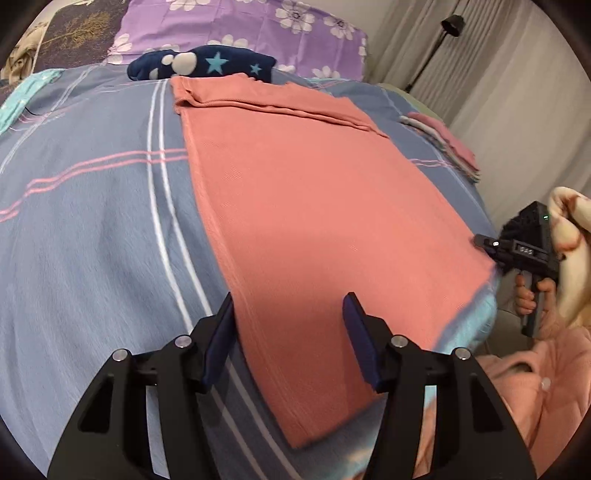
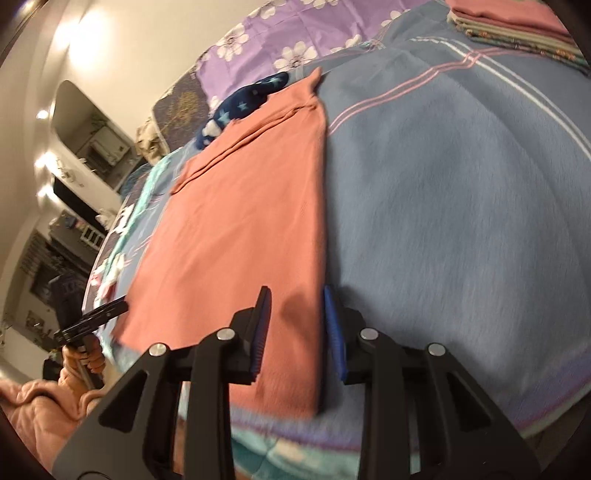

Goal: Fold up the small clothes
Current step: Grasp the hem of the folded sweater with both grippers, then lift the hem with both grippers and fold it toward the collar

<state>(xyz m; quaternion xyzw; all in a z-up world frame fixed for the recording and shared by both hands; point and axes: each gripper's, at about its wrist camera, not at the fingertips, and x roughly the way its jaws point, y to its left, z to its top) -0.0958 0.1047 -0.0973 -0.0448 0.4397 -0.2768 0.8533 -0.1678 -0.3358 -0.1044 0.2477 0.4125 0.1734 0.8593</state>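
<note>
A salmon-pink garment lies flat on the blue striped bedspread, folded into a long strip with its far end doubled over. My left gripper is open just above the garment's near left corner, holding nothing. My right gripper is open over the garment's near right corner, also empty. The right gripper also shows in the left wrist view at the garment's right edge. The left gripper shows in the right wrist view at the far corner.
A navy star-patterned cloth lies beyond the garment's far end, next to a purple flowered pillow. A stack of folded clothes sits at the bed's right side. A floor lamp and curtains stand behind.
</note>
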